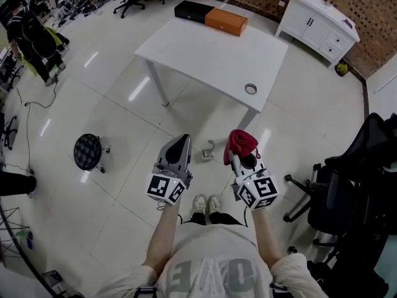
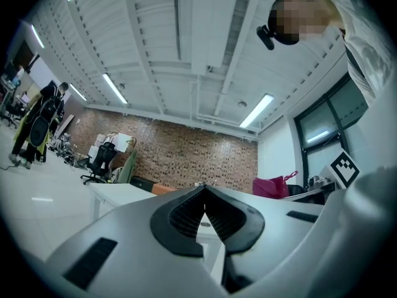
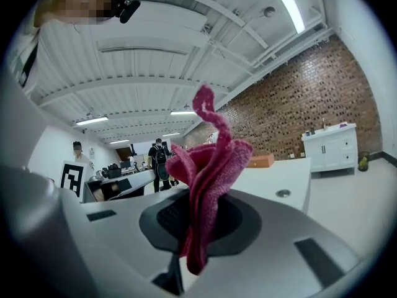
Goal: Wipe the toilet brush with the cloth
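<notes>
**Person holds two grippers forward over a tiled floor, a red cloth (image 1: 240, 142) (image 3: 209, 166) in the right one**

Both forearms reach out side by side; the left gripper (image 1: 180, 139) (image 2: 203, 190) has its jaws pressed together on nothing; the right gripper (image 1: 244, 158) (image 3: 198, 223) clamps the bunched red cloth, whose long axis runs along the jaws, twisted end pointing ahead toward the white table (image 1: 211, 54); beyond the table an orange box (image 1: 226, 21) and a black case (image 1: 193, 11) sit on the floor, contents hidden; a small pale object (image 1: 209, 151), too small to identify, lies between the grippers.
</notes>
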`<control>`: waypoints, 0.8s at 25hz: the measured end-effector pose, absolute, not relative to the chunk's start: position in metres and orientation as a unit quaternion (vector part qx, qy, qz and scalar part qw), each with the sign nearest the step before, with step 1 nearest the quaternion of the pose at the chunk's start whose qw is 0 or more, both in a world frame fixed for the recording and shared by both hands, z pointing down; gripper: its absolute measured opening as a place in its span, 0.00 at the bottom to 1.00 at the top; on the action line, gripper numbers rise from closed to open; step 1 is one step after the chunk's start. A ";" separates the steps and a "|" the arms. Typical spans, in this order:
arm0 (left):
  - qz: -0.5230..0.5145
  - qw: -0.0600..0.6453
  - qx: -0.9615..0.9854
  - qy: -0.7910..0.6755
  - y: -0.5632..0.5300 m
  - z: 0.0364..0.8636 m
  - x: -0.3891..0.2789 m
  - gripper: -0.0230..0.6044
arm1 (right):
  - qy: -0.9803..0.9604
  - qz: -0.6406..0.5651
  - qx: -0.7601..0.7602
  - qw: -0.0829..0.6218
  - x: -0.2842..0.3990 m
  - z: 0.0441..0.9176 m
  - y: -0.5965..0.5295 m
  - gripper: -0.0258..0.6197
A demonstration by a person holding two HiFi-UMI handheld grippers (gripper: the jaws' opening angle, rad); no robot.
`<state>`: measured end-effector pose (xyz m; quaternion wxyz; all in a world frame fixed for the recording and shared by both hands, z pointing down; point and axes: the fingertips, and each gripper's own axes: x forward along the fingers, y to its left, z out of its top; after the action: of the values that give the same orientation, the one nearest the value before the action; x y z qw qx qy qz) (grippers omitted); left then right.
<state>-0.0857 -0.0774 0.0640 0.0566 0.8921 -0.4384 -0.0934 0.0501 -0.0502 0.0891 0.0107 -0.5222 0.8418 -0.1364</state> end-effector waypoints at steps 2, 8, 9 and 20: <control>-0.095 0.059 0.891 -0.440 -0.087 0.063 -0.080 0.04 | 0.841 -0.143 -0.522 0.014 0.060 0.089 -0.061 0.09; -0.092 0.030 0.902 -0.421 -0.114 0.111 -0.065 0.04 | 0.849 -0.117 -0.516 0.008 0.076 0.141 -0.080 0.09; -0.093 0.029 0.901 -0.423 -0.122 0.137 -0.067 0.04 | 0.850 -0.112 -0.514 0.008 0.075 0.168 -0.084 0.09; -0.097 -0.006 0.907 -0.410 -0.231 0.600 -0.075 0.04 | 0.852 -0.077 -0.514 0.072 0.096 0.620 -0.184 0.09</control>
<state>-0.0749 -0.2306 0.5995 -0.0063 0.9069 -0.4099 -0.0974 0.0962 -0.1838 0.6202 0.0716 -0.5136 0.8515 -0.0773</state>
